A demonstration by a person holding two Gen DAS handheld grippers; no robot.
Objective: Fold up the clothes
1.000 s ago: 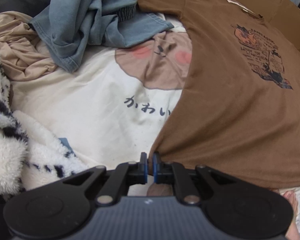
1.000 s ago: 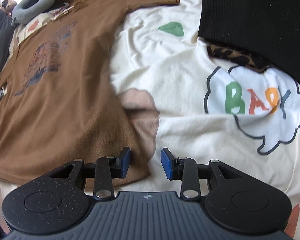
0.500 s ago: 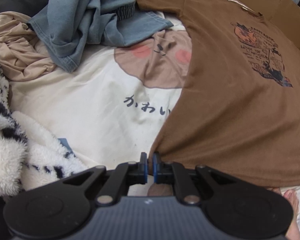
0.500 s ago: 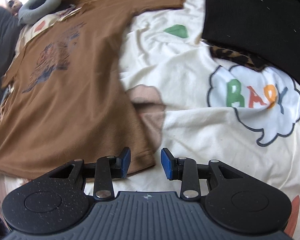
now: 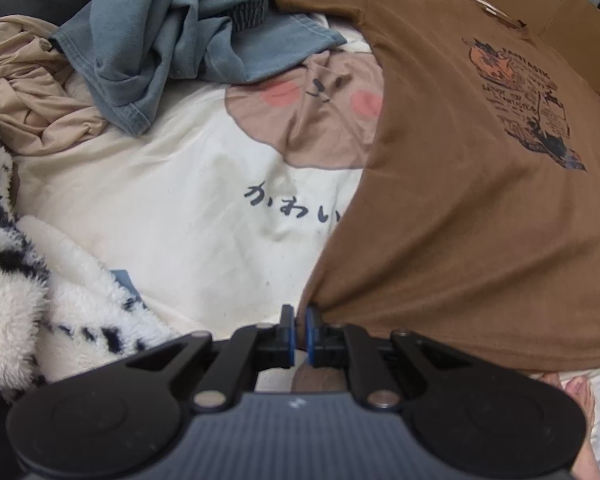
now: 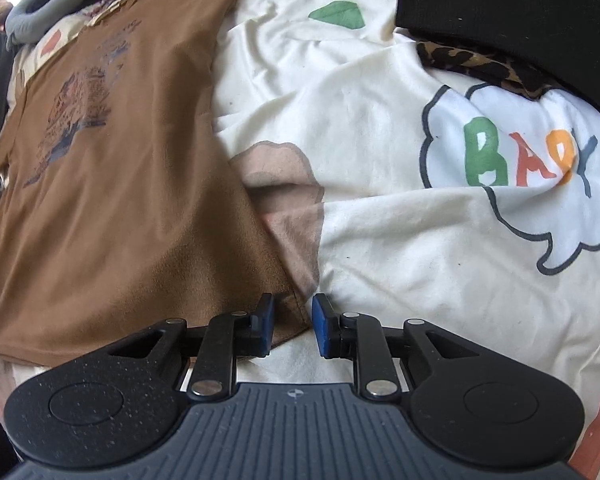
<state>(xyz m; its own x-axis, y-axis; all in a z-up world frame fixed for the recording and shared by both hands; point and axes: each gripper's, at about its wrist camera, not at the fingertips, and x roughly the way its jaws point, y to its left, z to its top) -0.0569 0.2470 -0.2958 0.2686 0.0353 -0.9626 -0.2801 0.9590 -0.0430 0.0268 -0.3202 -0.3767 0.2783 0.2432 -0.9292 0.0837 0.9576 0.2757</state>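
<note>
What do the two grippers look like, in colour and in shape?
The left gripper and the right gripper look alike: matte black linkage arms, silver pivot pins, blue finger pads, round black discs at both sides, and a ribbed dark grey body bearing a small logo.

"BABY" on bedsheet

Bed sheet, cream, printed with a bear face, Japanese script and a "BABY" cloud. Cardboard box at the sheet's far edge. Grey neck pillow at its far left corner in the right wrist view.
</note>
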